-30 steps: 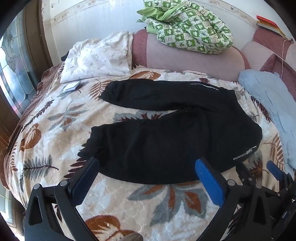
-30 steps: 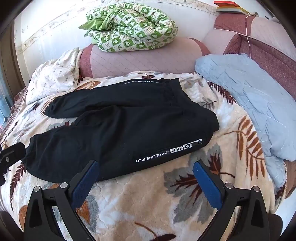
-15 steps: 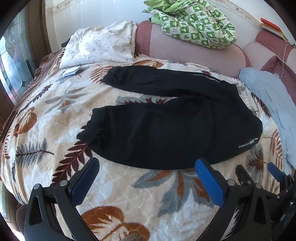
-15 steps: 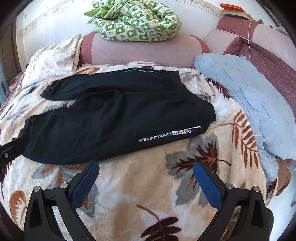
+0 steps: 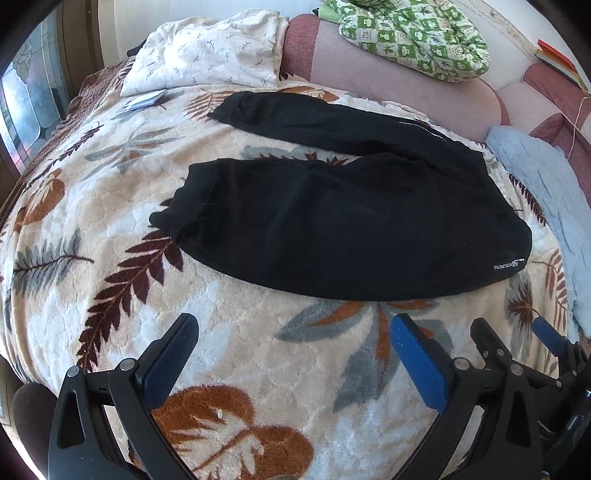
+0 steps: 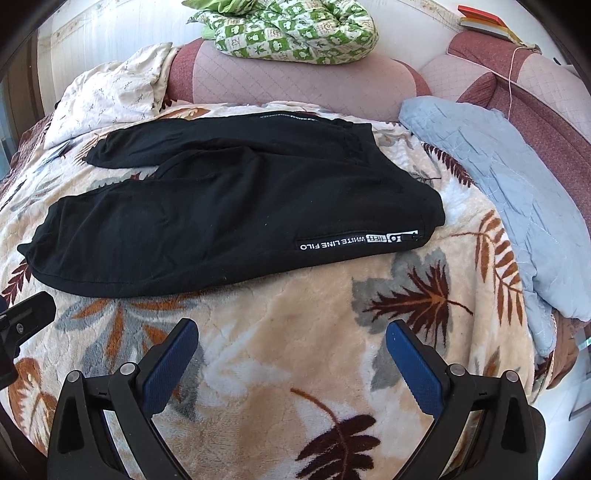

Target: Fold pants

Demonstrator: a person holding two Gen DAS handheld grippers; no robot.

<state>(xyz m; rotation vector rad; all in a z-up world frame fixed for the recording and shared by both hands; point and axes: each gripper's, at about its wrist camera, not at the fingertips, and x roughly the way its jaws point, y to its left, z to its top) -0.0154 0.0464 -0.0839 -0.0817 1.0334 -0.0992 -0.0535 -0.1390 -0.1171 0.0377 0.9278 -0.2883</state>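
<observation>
Black pants (image 5: 332,229) lie flat on a leaf-patterned blanket (image 5: 240,350), legs spread apart and pointing left, waistband at the right. They also show in the right wrist view (image 6: 221,221), with a white logo strip (image 6: 354,242) near the waist. My left gripper (image 5: 293,332) is open and empty, above the blanket short of the pants' near edge. My right gripper (image 6: 291,336) is open and empty, also short of the near edge, below the waist end. The right gripper shows at the right edge of the left wrist view (image 5: 517,339).
A white pillow (image 5: 210,51) lies at the back left, a green checked quilt (image 6: 291,29) sits on the pink headboard (image 6: 295,81). A light blue blanket (image 6: 498,184) lies at the right. A small packet (image 5: 144,99) lies near the pillow. The bed's edge curves down at left.
Both grippers have drawn back and risen from the pants, so more blanket shows between the fingers and the near edge. The pants have not moved.
</observation>
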